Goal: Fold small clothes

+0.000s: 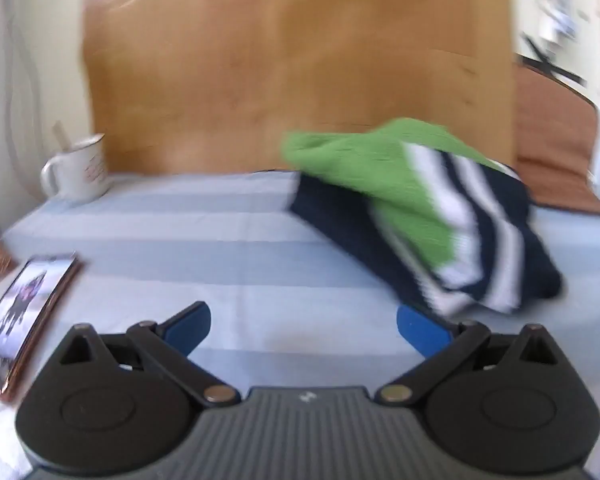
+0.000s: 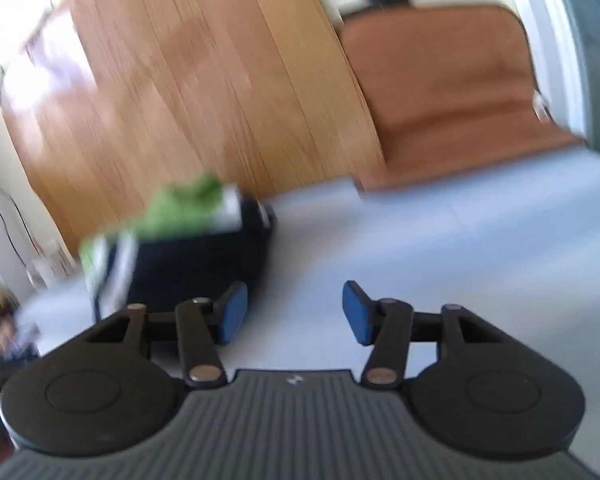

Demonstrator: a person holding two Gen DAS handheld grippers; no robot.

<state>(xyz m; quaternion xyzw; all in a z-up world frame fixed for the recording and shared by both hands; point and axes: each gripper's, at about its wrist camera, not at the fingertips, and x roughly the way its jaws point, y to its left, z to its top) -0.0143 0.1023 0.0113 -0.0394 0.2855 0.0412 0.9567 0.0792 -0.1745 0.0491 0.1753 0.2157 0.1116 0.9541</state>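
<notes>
L gripper (image 1: 303,326): fingers spread wide, nothing btwn them, just bare bench (image 1: 160,232) w/ pale blue striped cloth. Folded garment (image 1: 412,216), green/navy/white stripes, lies at 1 o'clock, its near corner just beside the R-side finger. R gripper (image 2: 294,314): fingers about half open, empty; same garment (image 2: 188,248) at 10 o'clock, near the L-side finger. Open bench runs 12 to 3 o'clock. Mug (image 1: 78,170) at 10 o'clock by the far edge, phone (image 1: 20,320) at 9. Wood panel (image 1: 292,64) behind; brown chair (image 2: 452,96) at 1 o'clock.
</notes>
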